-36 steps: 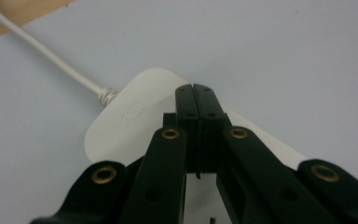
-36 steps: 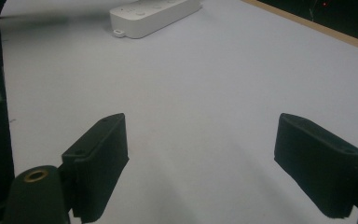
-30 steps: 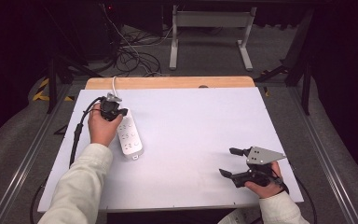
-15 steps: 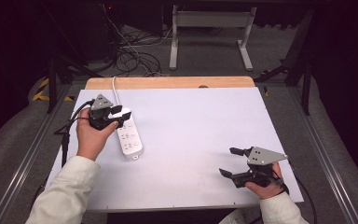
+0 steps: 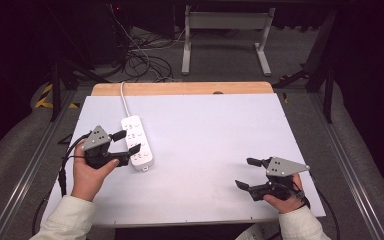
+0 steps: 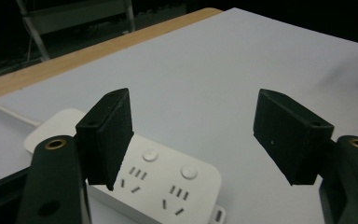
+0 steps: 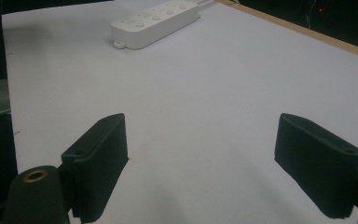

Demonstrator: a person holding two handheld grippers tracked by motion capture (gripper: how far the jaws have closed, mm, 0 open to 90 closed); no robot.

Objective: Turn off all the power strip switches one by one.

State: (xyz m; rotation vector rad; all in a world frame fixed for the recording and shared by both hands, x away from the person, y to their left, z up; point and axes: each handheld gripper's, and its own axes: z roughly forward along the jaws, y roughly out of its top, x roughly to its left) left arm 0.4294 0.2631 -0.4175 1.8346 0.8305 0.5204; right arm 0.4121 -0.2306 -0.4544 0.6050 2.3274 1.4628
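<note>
White plastic, the power strip (image 5: 138, 143) lay flat on the left half of the pale tabletop (image 5: 215, 135), its long axis running away from the person and its white cord (image 5: 124, 102) leading off over the far wooden edge (image 5: 180, 88). Its top face carried rows of socket slots and round buttons, clear in the left gripper view (image 6: 158, 179). Just beside its near left end sat the left gripper (image 5: 125, 142), held in the person's left hand (image 5: 87, 175), its jaws spread wide with nothing between them; one jaw reached over the strip's edge, though contact could not be judged. Well apart, near the front right corner of the tabletop, the right gripper (image 5: 245, 173) rested low in the right hand (image 5: 282, 200), jaws likewise wide and empty, pointing across toward the strip, which showed far off in the right gripper view (image 7: 154, 22). Black cables (image 5: 145, 62) lay on the floor beyond the tabletop
</note>
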